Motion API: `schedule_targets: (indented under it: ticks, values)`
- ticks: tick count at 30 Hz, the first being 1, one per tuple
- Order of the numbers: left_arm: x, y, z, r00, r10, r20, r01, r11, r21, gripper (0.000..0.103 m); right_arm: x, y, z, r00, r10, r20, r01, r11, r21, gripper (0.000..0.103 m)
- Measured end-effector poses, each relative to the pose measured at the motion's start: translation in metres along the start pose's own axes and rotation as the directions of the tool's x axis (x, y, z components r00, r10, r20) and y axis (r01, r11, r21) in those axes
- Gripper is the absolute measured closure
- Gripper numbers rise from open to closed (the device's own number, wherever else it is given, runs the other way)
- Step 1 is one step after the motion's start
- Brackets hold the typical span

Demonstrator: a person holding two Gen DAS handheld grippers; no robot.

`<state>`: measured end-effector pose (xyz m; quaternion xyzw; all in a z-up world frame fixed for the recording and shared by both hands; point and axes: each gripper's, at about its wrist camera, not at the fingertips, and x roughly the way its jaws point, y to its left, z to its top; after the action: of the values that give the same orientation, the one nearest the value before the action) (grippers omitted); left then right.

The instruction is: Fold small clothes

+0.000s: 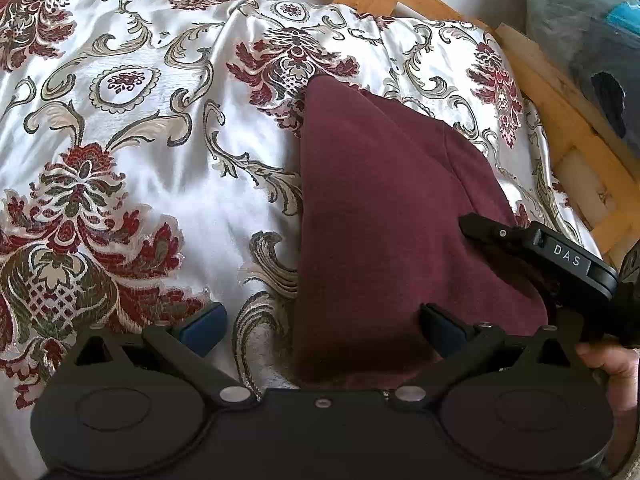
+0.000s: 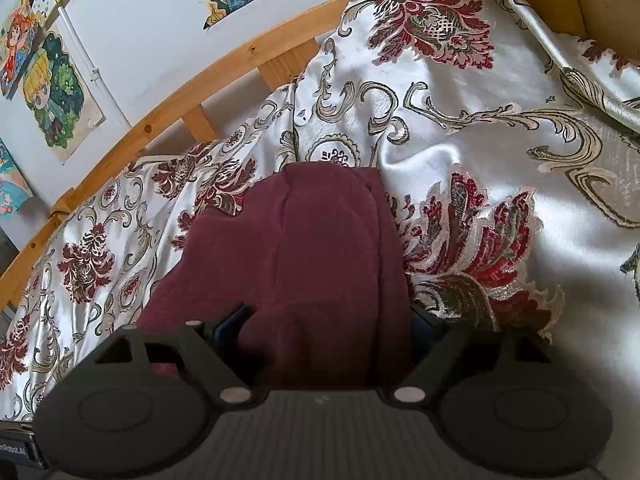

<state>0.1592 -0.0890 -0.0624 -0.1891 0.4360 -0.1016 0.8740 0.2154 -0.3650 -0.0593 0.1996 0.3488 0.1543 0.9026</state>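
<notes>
A maroon garment (image 1: pixel 380 208) lies folded lengthwise on a floral satin bedspread (image 1: pixel 160 140). My left gripper (image 1: pixel 320 328) is open, its blue pads wide apart over the garment's near left edge. The right gripper's finger (image 1: pixel 492 236) shows at the garment's right side in the left wrist view. In the right wrist view the garment (image 2: pixel 320 248) runs away from me, and my right gripper (image 2: pixel 328 328) is open with its fingers either side of the near end of the cloth, not pinching it.
The wooden bed frame (image 2: pixel 200 76) curves behind the bedspread, with slats (image 1: pixel 560 128) on the right. Cartoon pictures (image 2: pixel 56 92) hang on the white wall. A heap of dark and blue cloth (image 1: pixel 592 40) sits beyond the frame.
</notes>
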Motion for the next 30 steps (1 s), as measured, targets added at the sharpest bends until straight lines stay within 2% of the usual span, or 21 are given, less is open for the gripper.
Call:
schedule_targets:
  ticks: [4,9,12,15,17,19,22,24,28,30]
  values:
    - [-0.001,0.002,0.002,1.000,-0.012,-0.007,0.012,1.000,-0.013,0.001,-0.001,-0.003,0.000,1.000,0.013,0.009,-0.013,1.000,0.024,0.017]
    - [-0.003,0.011,0.014,0.998,-0.070,0.004,0.070,0.995,-0.069,0.001,-0.006,-0.010,0.002,0.998,0.046,0.038,-0.049,0.995,0.092,0.017]
    - [-0.005,0.011,0.023,0.992,-0.115,0.054,0.118,0.992,-0.053,0.001,-0.009,-0.018,0.003,0.994,0.077,0.073,-0.087,0.984,0.155,0.017]
    - [0.001,0.009,0.034,0.987,-0.153,0.049,0.154,0.988,-0.029,0.001,-0.011,-0.024,0.004,0.989,0.096,0.110,-0.117,0.972,0.205,0.018]
    - [0.007,0.008,0.040,0.985,-0.168,0.035,0.169,0.985,-0.020,0.001,-0.011,-0.027,0.005,0.988,0.096,0.120,-0.122,0.966,0.228,0.023]
    - [0.016,0.006,0.046,0.985,-0.171,-0.003,0.171,0.985,-0.014,0.003,-0.010,-0.030,0.005,0.991,0.071,0.113,-0.097,0.967,0.238,0.041]
    - [0.025,0.007,0.050,0.984,-0.170,-0.055,0.169,0.985,-0.022,0.006,-0.007,-0.035,0.005,0.993,0.055,0.103,-0.080,0.964,0.253,0.052]
    - [0.030,0.008,0.052,0.982,-0.174,-0.077,0.172,0.984,-0.038,0.009,-0.006,-0.035,0.003,0.993,0.060,0.103,-0.085,0.964,0.253,0.053]
    - [0.033,0.008,0.055,0.972,-0.212,-0.104,0.208,0.977,-0.046,0.023,-0.006,-0.032,0.003,0.994,0.054,0.100,-0.076,0.970,0.230,0.054]
    - [0.035,0.007,0.057,0.968,-0.220,-0.119,0.215,0.975,-0.051,0.025,-0.007,-0.030,0.003,0.994,0.051,0.097,-0.071,0.973,0.219,0.054]
